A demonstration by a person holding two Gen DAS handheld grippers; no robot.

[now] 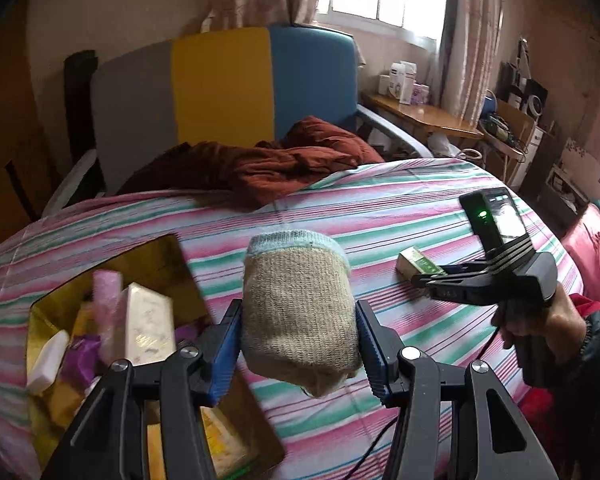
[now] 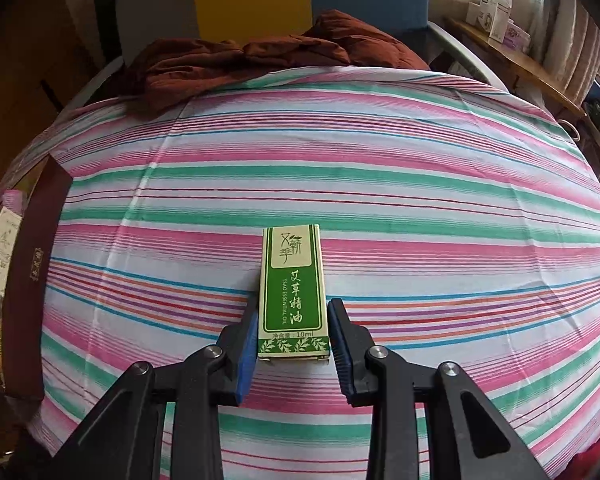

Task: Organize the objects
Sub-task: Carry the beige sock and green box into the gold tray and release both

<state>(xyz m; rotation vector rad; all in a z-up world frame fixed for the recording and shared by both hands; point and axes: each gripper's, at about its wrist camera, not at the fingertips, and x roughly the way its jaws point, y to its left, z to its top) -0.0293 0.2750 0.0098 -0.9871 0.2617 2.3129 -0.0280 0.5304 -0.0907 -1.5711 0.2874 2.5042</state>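
I am working over the striped bed (image 2: 380, 184). The storage box (image 1: 52, 312) is sitting at its left edge. My left tongs (image 1: 298, 344) are clamping a rolled sock (image 1: 296, 304) just right of the box: carry left, release over a gap. My right tongs (image 2: 292, 336) are clamping the essential-oil carton (image 2: 294, 288) mid-bed; lift squarely.

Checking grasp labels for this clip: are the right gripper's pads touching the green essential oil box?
Touching. In the right wrist view both blue pads of the right gripper press against the sides of the green essential oil box, with no gap visible on either side.
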